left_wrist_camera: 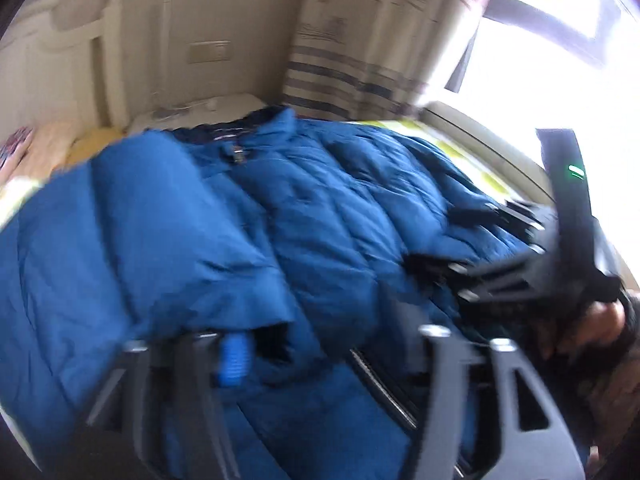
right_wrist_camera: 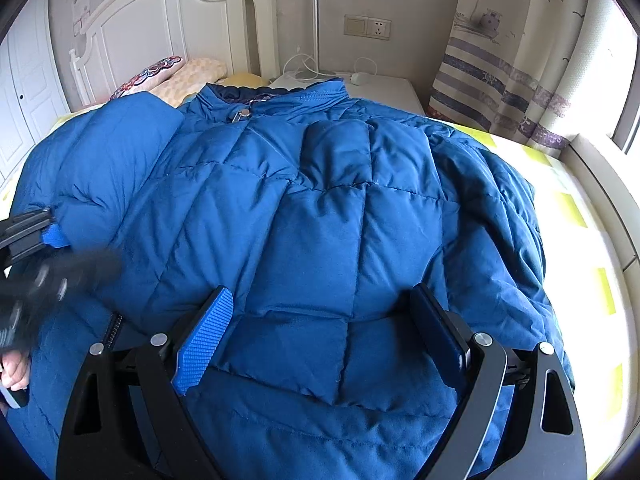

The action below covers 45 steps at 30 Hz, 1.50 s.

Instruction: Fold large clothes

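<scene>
A large blue quilted puffer jacket (right_wrist_camera: 320, 208) lies spread on the bed, collar and zip pull (right_wrist_camera: 239, 115) toward the headboard. Its left sleeve (left_wrist_camera: 160, 240) is folded in over the body. My right gripper (right_wrist_camera: 324, 332) is open, its blue-padded fingers (right_wrist_camera: 204, 344) resting on either side of a bulge of the jacket's lower front. My left gripper (left_wrist_camera: 320, 356) is open over the jacket's left side near the sleeve cuff; this view is motion-blurred. The right gripper also shows in the left wrist view (left_wrist_camera: 460, 240), and the left one at the left edge of the right wrist view (right_wrist_camera: 44, 248).
The bed has a yellow-green and white sheet (right_wrist_camera: 580, 240), pillows (right_wrist_camera: 172, 76) and a white headboard (right_wrist_camera: 168, 12). A white nightstand (right_wrist_camera: 384, 84) with cables stands behind. A striped curtain (right_wrist_camera: 504, 72) and a bright window ledge (right_wrist_camera: 600, 168) run along the right.
</scene>
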Available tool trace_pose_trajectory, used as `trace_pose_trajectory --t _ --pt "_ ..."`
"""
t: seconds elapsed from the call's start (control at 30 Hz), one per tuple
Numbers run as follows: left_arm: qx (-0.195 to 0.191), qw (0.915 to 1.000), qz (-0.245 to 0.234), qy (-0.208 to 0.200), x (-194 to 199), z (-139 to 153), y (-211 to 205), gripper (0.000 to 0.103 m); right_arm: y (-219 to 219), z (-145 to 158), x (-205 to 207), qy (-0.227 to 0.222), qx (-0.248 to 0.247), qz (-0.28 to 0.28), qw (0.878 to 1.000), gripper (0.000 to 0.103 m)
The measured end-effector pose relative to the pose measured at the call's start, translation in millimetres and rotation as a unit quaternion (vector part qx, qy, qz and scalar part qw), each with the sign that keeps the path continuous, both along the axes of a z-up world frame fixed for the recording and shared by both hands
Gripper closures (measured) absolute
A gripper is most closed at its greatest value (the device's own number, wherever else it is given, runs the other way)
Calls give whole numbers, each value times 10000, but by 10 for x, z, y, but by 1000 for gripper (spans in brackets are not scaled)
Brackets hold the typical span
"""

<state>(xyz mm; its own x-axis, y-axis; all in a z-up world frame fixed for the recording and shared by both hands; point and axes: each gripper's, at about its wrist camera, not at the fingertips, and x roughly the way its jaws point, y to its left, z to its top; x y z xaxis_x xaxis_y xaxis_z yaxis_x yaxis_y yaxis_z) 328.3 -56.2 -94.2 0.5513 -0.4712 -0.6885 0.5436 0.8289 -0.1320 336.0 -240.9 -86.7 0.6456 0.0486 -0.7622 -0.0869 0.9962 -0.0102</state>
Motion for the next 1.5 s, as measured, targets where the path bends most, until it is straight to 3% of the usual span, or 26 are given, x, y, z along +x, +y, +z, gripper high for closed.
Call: trace_pose_trajectory --t 0.07,0.1,0.17,0.23,0.27,0.33,0.4,0.47,0.6,0.7,0.73,0.8,0.83,0.9,0.97,1.0,1.07,1.17,1.23,1.33,1.4,1.5 --pt "-66 9997 30 -221 -179 201 65 27 -4 -1 0 1 29 1 10000 16" --pt "-296 9985 33 -462 -329 366 161 19 -12 1 -1 -3 57 2 10000 16" --pt "-820 9901 185 -1127 -614 666 478 2 -18 4 -7 -13 95 1 10000 16" --pt "-1220 9751 809 -1666 -847 873 949 2 -16 7 -9 -14 92 3 10000 16" --pt "-1289 9703 1168 -1680 -850 885 1160 2 -11 8 -8 -13 74 3 10000 16" --pt "-1371 9526 2284 -1468 -770 791 1632 2 -9 6 -10 -13 55 0 10000 16" --pt "-1060 9380 3161 -947 -608 617 1946 10 -8 4 -6 -11 40 -2 10000 16" --pt "-668 9293 3611 -383 -434 417 2106 21 -2 3 -6 -10 20 -7 10000 16" --pt "-74 9279 3726 117 -164 129 2041 23 20 -2 -6 0 -45 -16 10000 16" --pt "-16 9235 3823 301 16 76 2000 23 29 -5 0 7 -70 -19 10000 16" --pt "31 9256 3773 305 132 81 1928 23 28 -5 -1 7 -63 -18 10000 16" --pt "155 9396 3415 177 77 180 1688 33 30 -5 0 6 -62 -19 10000 16" --pt "162 9538 3001 -49 66 261 1463 33 31 -7 0 6 -63 -21 10000 16" --pt "-450 9780 2006 -364 -152 426 1279 31 33 -7 1 6 -69 -21 10000 16" --pt "-1104 9834 1299 -624 -335 524 1180 24 31 -6 1 8 -71 -21 10000 16" --pt "-1099 9815 1385 -742 -368 533 1176 18 34 -7 -2 7 -80 -22 10000 16" --pt "-841 9696 2132 -855 -361 487 1305 18 37 -6 -4 2 -95 -23 10000 16" --pt "-1043 9431 3122 -472 -250 264 1715 18 41 -5 -11 -6 -110 -26 9999 16" --pt "-1055 9313 3467 -367 -210 50 1858 18 56 3 -22 -36 -161 -31 9999 16" --pt "-1104 9335 3413 -26 -82 -126 1975 17 146 44 -92 -222 -407 -22 9989 17" --pt "-1309 9315 3392 -65 -90 -132 2034 12 310 150 -258 -656 -665 205 9954 17" --pt "-1347 9322 3359 64 -115 -197 2002 8 733 228 -507 -1012 -880 1076 9851 17"
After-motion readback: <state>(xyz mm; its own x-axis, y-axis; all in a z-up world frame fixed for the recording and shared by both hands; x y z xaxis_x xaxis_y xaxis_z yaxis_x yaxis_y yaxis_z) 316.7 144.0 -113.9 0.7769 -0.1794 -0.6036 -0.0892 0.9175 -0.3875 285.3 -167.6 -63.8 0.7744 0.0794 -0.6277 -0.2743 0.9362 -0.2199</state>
